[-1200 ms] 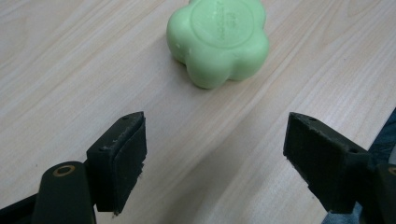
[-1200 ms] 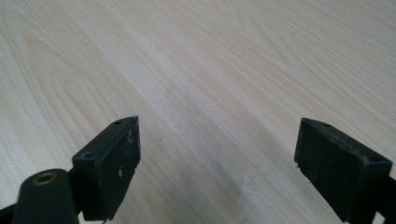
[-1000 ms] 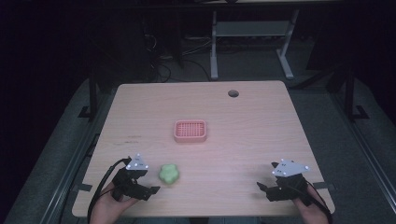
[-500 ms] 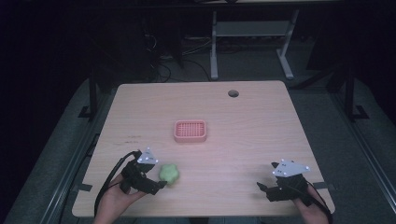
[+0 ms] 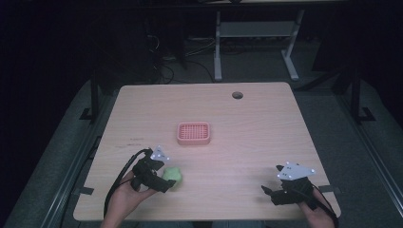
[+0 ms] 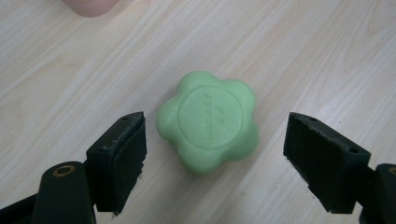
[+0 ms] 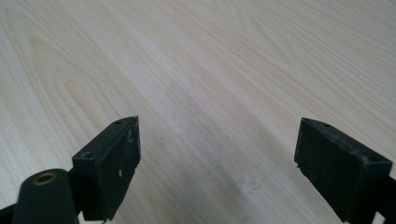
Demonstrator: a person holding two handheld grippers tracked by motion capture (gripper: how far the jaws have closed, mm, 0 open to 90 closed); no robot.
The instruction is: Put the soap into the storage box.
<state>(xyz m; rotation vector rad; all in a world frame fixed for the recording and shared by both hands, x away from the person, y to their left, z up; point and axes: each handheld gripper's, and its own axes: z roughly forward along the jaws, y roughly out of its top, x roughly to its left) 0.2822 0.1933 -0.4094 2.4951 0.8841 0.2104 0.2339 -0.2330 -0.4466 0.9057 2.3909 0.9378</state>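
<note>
Your left gripper has its jaws spread wide, and the pale green, flower-shaped soap bar lies flat on the light wooden table between them. In the left gripper view the bar sits a little forward of the pads, touching neither; bare wood shows on both sides of it, with slightly more room on the right pad's side. In the high view the same bar is just at the tips of your left gripper, near the table's front-left part and not far from the front edge.

The pink, rectangular plastic basket with a gridded floor stands beyond the bar toward the table's middle, clearly apart from it, with open tabletop between.

Your right gripper also stands wide open over bare wood, holding nothing. In the high view it is near the front-right corner, well apart from the bar.
</note>
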